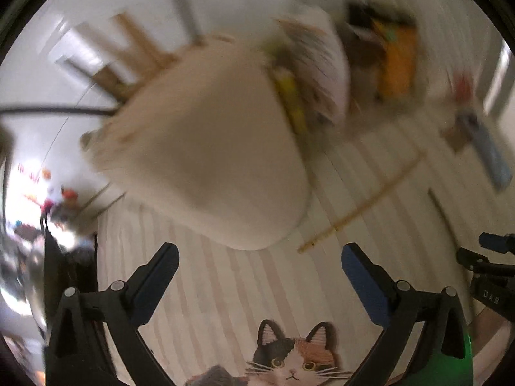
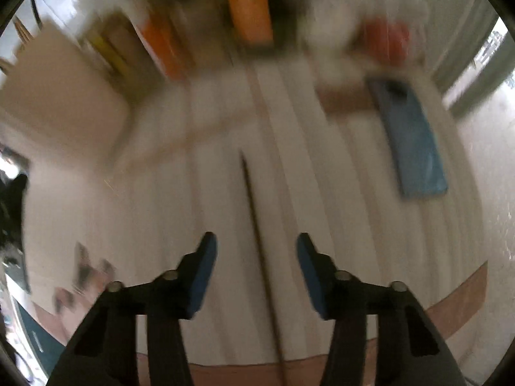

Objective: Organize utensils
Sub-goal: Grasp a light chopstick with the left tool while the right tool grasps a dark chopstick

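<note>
A dark chopstick (image 2: 257, 241) lies on the striped cloth and runs lengthwise between the fingers of my right gripper (image 2: 256, 244). The jaws stand apart and the pads do not touch it. A pale wooden chopstick (image 1: 360, 206) lies diagonally on the cloth, beyond and right of my left gripper (image 1: 259, 257). That gripper is wide open with nothing between its fingers. A large beige box (image 1: 206, 148) stands just ahead of it. The dark chopstick (image 1: 445, 215) shows as a thin line at the right. Both views are blurred.
A blue phone (image 2: 412, 141) lies on the striped cloth (image 2: 161, 209) at the right. Orange and yellow packets (image 2: 248, 3) crowd the back. A cat picture (image 1: 296, 357) is printed on the cloth's near part. The other gripper (image 1: 489, 260) shows at the right edge.
</note>
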